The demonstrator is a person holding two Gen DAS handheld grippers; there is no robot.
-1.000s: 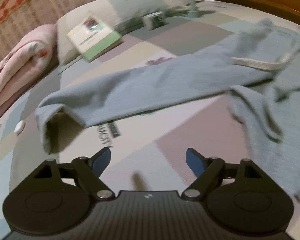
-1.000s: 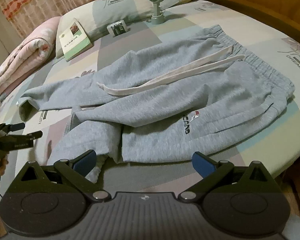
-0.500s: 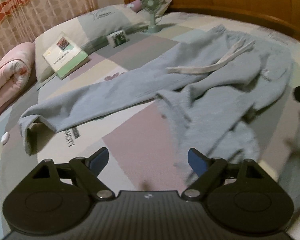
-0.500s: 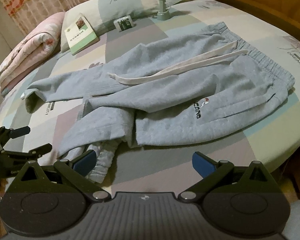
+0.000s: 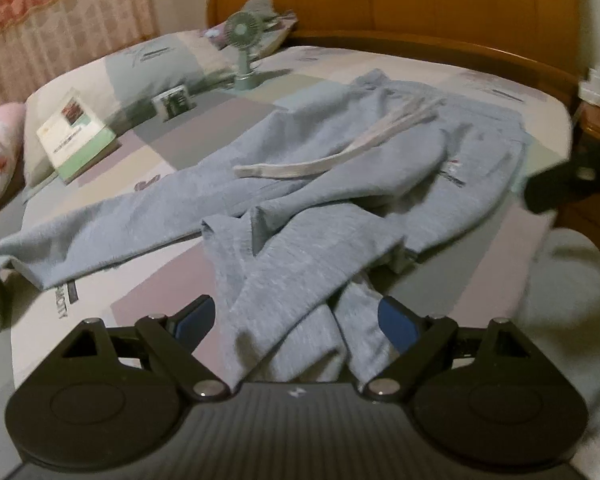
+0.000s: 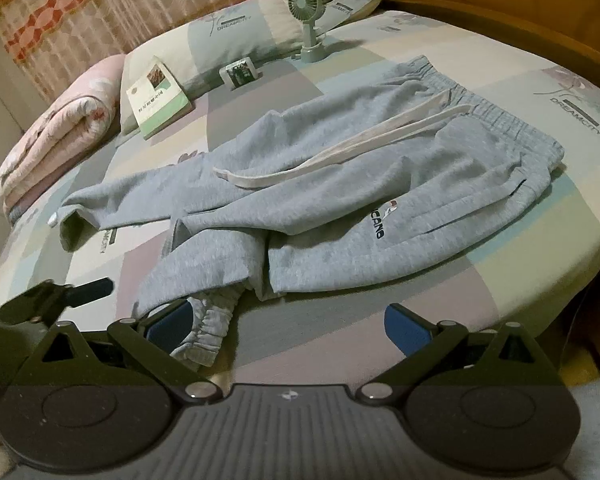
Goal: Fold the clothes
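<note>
Below, your left hand-held gripper (image 5: 296,320) hangs released, tilted down over the bed (image 5: 480,240), a crumpled leg of the grey sweatpants (image 5: 340,184) lying between its blue pads untouched; the jaws have just been widening. Your right hand-held gripper (image 6: 286,326) likewise stands spread and tilted down, the elastic cuff (image 6: 204,332) just beside its left pad. Lengthwise the sweatpants run from waistband at far right to leg end at left, drawstring (image 6: 340,152) draped across. Beyond lie a book (image 6: 158,98), a small fan (image 6: 308,20) and a pillow (image 6: 236,36).
</note>
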